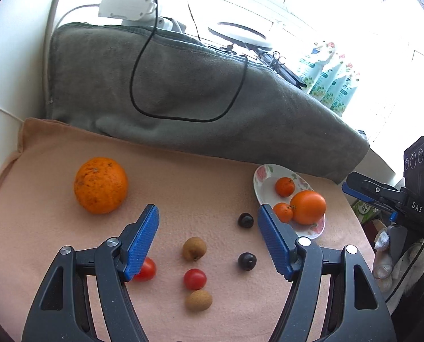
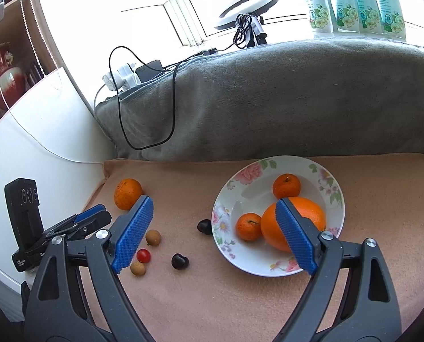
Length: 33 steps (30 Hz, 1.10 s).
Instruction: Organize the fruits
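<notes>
Two grippers, left (image 1: 209,213) and right (image 2: 214,208), I read as wide open, empty; three oranges sit on plate (image 2: 337,199).

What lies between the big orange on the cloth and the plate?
Bare cloth, then one dark fruit beside the plate, seen from the right wrist; big orange.

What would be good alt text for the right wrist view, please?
A floral plate on a peach cloth holds one large orange and two small mandarins, seen between the open blue fingers of the right gripper. Left of the plate lie another orange, small fruits and the left gripper.
</notes>
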Motion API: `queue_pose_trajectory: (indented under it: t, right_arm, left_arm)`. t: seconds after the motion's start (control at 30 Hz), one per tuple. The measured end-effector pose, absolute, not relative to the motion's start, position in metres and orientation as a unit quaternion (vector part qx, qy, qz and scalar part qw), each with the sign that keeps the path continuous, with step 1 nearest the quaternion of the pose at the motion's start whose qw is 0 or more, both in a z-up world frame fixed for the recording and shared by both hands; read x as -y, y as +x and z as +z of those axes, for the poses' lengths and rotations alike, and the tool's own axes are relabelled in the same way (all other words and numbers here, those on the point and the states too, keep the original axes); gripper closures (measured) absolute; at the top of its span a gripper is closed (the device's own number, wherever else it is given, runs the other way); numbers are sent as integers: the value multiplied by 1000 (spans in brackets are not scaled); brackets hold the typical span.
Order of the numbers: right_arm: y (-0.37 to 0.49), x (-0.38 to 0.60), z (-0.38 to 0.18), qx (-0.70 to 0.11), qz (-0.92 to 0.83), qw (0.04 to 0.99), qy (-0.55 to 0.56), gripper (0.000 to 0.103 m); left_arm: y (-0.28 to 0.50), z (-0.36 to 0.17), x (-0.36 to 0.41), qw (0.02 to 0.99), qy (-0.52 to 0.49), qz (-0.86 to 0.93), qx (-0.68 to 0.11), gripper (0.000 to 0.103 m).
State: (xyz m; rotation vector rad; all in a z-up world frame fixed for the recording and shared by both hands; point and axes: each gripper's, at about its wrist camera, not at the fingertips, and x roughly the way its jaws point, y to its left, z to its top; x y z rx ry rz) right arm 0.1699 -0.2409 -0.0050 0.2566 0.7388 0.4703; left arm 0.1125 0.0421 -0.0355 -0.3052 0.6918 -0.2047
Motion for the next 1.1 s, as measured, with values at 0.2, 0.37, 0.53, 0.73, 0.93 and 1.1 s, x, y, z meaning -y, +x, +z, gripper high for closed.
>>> queue_pose_trajectory:
  t: [0.2, 0.37, 0.53, 0.73, 0.93, 1.1]
  right_arm:
    - [159, 225, -5, -357, 250, 891, 124, 13]
    - [155, 207, -9, -366, 269, 883, 115, 13]
    - [151, 189, -17, -376, 281, 877, 102, 13]
    - [149, 180, -30, -392, 280, 871, 93, 13]
    - [141, 175, -48, -411, 281, 864, 78, 27]
    - [134, 165, -66, -422, 275, 863, 39, 41]
  left_arm:
    - [96, -41, -79, 925, -163, -66, -337, 31]
    - [85, -51, -102, 922, -177, -47, -341, 31]
    - [78, -61, -111, 917, -183, -40, -351, 31]
    - [69, -69, -113, 914, -191, -44, -356, 31]
    - [66, -71, -97, 911, -185, -65, -363, 32]
    - [71, -71, -74, 905, -174, -99, -375, 38]
